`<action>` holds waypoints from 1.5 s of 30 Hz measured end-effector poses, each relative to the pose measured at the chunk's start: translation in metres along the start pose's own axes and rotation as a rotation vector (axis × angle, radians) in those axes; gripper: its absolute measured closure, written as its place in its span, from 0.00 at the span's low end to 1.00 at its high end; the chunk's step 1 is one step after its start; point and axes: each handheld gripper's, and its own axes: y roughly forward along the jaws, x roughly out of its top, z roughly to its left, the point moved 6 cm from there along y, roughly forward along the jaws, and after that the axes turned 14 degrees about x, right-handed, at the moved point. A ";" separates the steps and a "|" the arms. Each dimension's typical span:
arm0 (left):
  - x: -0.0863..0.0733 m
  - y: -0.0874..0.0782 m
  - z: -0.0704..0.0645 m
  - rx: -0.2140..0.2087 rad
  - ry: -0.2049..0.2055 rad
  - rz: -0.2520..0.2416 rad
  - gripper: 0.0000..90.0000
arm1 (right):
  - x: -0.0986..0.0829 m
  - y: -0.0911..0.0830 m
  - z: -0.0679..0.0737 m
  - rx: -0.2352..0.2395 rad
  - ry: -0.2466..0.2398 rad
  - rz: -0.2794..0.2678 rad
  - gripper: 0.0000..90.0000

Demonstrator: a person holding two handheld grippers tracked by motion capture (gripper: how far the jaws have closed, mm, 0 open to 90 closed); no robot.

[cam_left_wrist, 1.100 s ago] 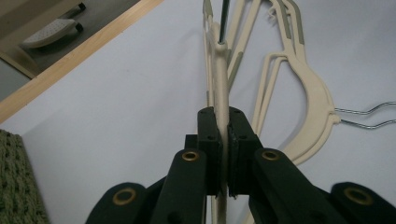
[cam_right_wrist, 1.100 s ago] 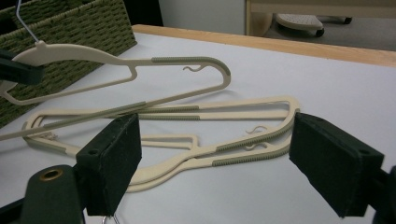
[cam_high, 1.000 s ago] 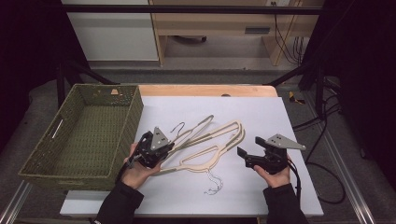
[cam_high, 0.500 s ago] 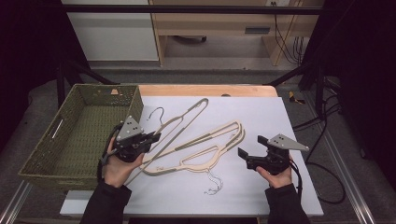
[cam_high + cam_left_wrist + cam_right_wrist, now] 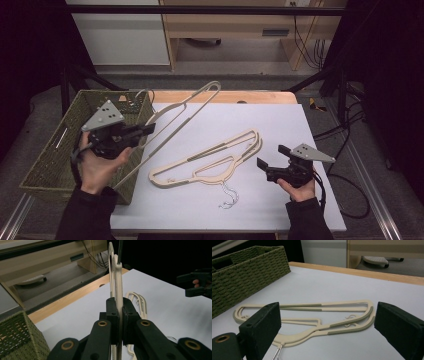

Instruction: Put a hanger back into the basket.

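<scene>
The left gripper (image 5: pixel 142 131) pinches a cream hanger (image 5: pixel 175 112) between its two black jaws. The jaws are pressed tight on the thin bar of the hanger, as the left gripper view (image 5: pixel 119 322) shows. The hanger (image 5: pixel 117 285) is up in the air and sticks out long and slanted past the jaws, away from the person. Its metal hook is just above the near corner of the green woven basket (image 5: pixel 55 155). The basket sits right under and beside the left gripper.

The right gripper (image 5: pixel 267 167) hangs low over the white table (image 5: pixel 310 130). Its jaws are spread wide apart and hold nothing. Just in front of its jaws lie more cream hangers (image 5: pixel 319 315), stacked flat on the table. In the high view this pile of hangers (image 5: pixel 210 160) lies between the two grippers, closer to the right one. The metal hook (image 5: pixel 227 197) of the pile lies just beside the right gripper.
</scene>
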 end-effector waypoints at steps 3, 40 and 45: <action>0.006 -0.008 0.017 0.007 0.008 0.004 0.96 | 0.000 0.000 0.000 -0.003 -0.003 -0.003 0.08; -0.089 -0.011 0.195 0.200 -0.022 0.149 0.95 | -0.003 0.000 -0.004 -0.010 -0.002 0.012 0.08; -0.110 -0.006 0.201 0.190 -0.039 0.172 0.96 | -0.004 0.001 -0.005 -0.017 0.009 0.015 0.08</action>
